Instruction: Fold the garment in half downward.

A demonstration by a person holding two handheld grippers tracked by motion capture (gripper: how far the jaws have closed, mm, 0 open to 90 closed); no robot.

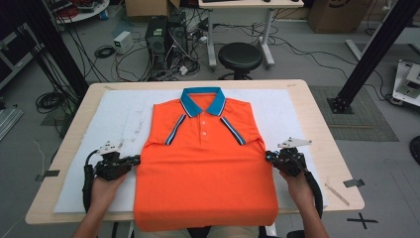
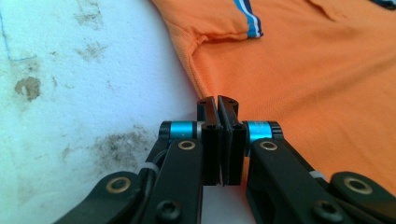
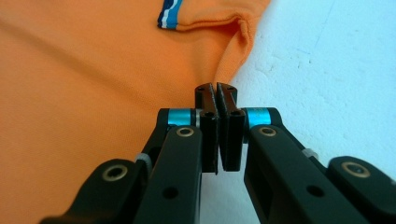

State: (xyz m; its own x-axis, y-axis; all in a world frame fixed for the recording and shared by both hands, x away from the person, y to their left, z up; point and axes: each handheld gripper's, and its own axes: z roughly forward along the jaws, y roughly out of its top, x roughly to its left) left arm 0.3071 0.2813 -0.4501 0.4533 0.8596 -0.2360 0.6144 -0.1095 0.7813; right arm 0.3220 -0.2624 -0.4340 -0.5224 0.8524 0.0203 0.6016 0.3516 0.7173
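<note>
While one orange polo shirt (image 1: 205,168) lies flat and face up on the white mat (image 1: 114,116) that covers the tabletop (image 1: 322,134), two tools sit at its sides, one to each flank. The shirt has one blue collar (image 1: 203,101) at the far end, three small buttons down its placket, and two striped trims running from the collar toward the folded-in sleeves. Its lower hem hangs over the near edge of the tabletop, toward the person.

Left of the shirt, the left tool (image 1: 132,160) is held in the person's left hand (image 1: 103,191), its tips at the shirt's left edge just below the sleeve fold. From the left gripper view, the left tool (image 2: 218,105) has its jaws clenched together with the tips right at the shirt's side seam; whether any cloth is caught between them I cannot tell. The mat beside the shirt there shows several brownish stains.

Right of the shirt, the right tool (image 1: 270,157) is held in the person's right hand (image 1: 297,183), its tips at the shirt's right edge, about level with the left one. From the right gripper view, the right tool (image 3: 216,93) is likewise clenched, tips at the orange edge where it meets the mat; a pinch of fabric cannot be made out.

Beyond the shirt's collar, past the tabletop, one black round stool (image 1: 240,57) stands on the floor, with one computer tower (image 1: 157,39) among loose cables to its left.
</note>
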